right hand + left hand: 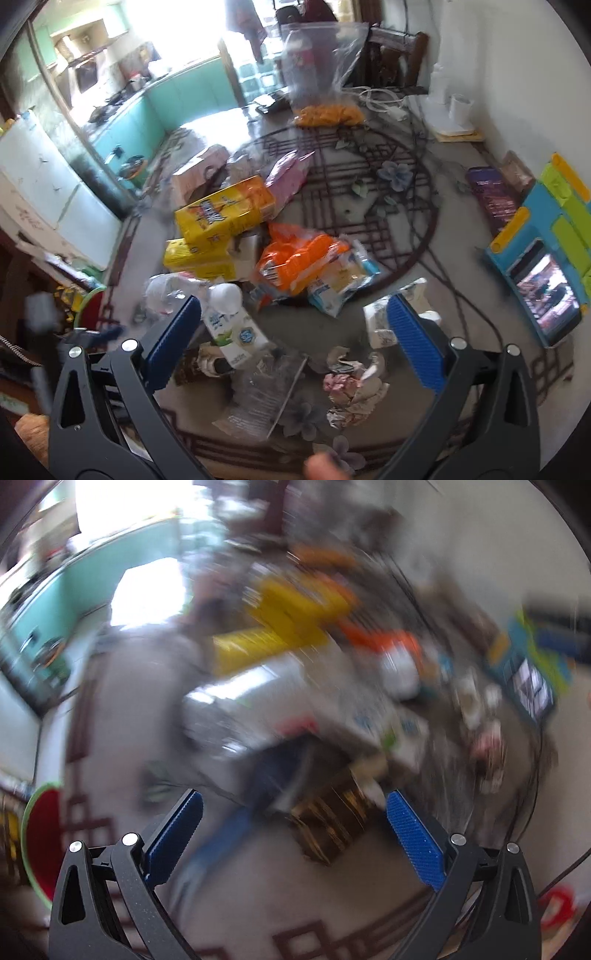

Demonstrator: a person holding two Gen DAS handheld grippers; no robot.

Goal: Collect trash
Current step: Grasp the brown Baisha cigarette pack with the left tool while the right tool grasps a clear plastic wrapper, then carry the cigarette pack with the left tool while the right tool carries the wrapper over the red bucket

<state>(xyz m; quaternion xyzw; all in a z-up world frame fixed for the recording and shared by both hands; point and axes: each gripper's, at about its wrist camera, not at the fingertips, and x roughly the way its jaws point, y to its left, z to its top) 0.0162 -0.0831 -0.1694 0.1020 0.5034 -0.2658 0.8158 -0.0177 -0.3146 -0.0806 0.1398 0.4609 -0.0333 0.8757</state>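
Right wrist view: the right tongs (pixel 293 325) stand wide apart with nothing between the blue pads, poised above a patterned counter (pixel 369 206) strewn with trash. Directly between and just beyond the pads lie a white milk carton (pixel 236 332), a clear plastic wrapper (pixel 258 398) and crumpled paper wads (pixel 351 387); none touches the tongs. Farther ahead sit an orange snack bag (pixel 295 258), a blue-and-white packet (pixel 340 284) just beside it, two stacked yellow boxes (pixel 221 221) and a pink pouch (pixel 286 177). A clear bag of orange pieces (pixel 325 85) stands upright at the far edge. At right, a phone (pixel 546 295) leans in a blue-and-green holder (pixel 561 221). Left wrist view: heavy motion blur. The left tongs (pixel 293 819) are likewise spread wide and hold nothing. Beyond them appear smeared shapes: a brown-gold object (pixel 328 823) nearest the pads, a white carton (pixel 277 690) above it, and yellow boxes (pixel 280 627) farther off; contact cannot be judged. A red bowl with green rim (pixel 40 838) shows at the left margin.
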